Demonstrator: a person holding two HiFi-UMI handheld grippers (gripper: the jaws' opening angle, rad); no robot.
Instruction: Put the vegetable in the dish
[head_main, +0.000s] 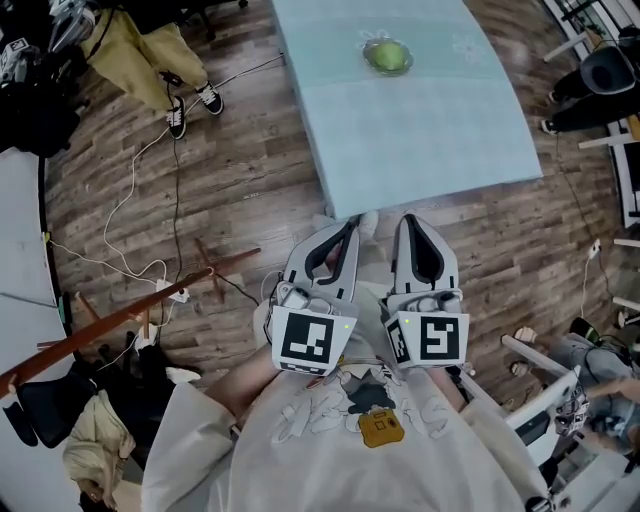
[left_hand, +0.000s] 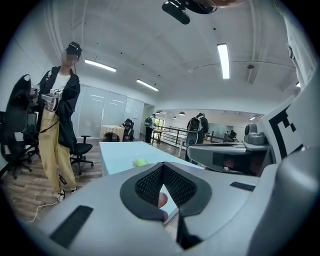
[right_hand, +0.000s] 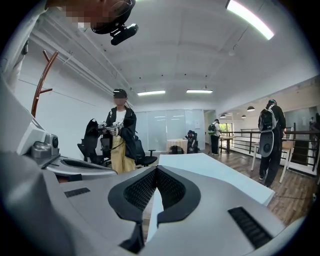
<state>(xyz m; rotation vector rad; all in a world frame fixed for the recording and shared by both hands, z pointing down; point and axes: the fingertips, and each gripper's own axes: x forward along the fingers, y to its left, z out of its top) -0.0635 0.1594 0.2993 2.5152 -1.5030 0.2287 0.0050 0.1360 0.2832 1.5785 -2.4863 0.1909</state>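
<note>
The wooden floor (head_main: 230, 190) spreads below me, and the long pale blue worktop (head_main: 420, 130) runs away from me ahead. I hold both tools low against my chest, short of the worktop's near edge and side by side. My left gripper (head_main: 350, 224) has its fingers (left_hand: 145, 187) pressed together at the tips, with nothing between them. My right gripper (head_main: 405, 220) is the same, its fingers (right_hand: 137, 192) meeting and holding nothing. Near the worktop's far end, well apart from both grippers, sits the dish (head_main: 370, 48). The green vegetable (head_main: 388, 56) lies inside it, as far as I can tell.
</note>
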